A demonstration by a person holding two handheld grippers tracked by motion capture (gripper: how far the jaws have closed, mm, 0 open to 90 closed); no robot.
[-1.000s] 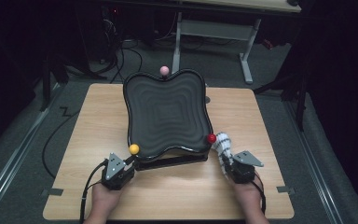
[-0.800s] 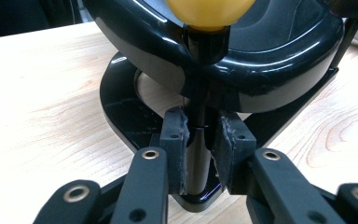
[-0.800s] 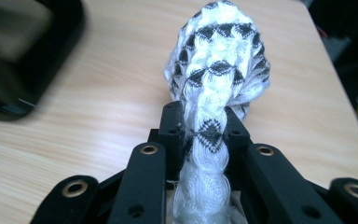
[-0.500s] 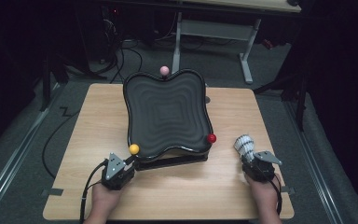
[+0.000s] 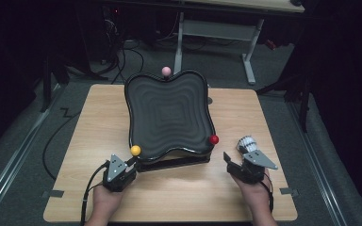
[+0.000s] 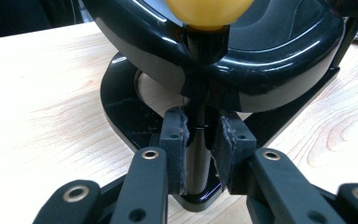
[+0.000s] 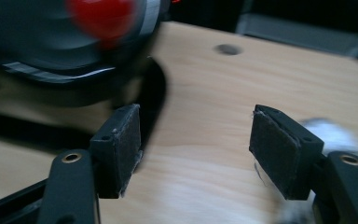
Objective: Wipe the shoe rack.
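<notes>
Gripping the upright black post under the yellow knob (image 5: 135, 150), the left tool (image 5: 128, 165) holds the near-left corner of the black tray (image 5: 168, 113), its pads clamped on either side of the post (image 6: 196, 140) in the left gripper view. The right tool (image 5: 238, 151) hovers above the desk (image 5: 99, 122), its jaws just opening and now wide, with nothing between them. The red knob (image 5: 213, 139) lies ahead and to the left of the right tool, near but apart, at the tray's near-right corner; its post, which probably stands upright like the yellow one, is hidden. A small white object (image 5: 246, 143) sits just beside the right tool. A pink knob (image 5: 166, 70) marks the tray's far edge.
</notes>
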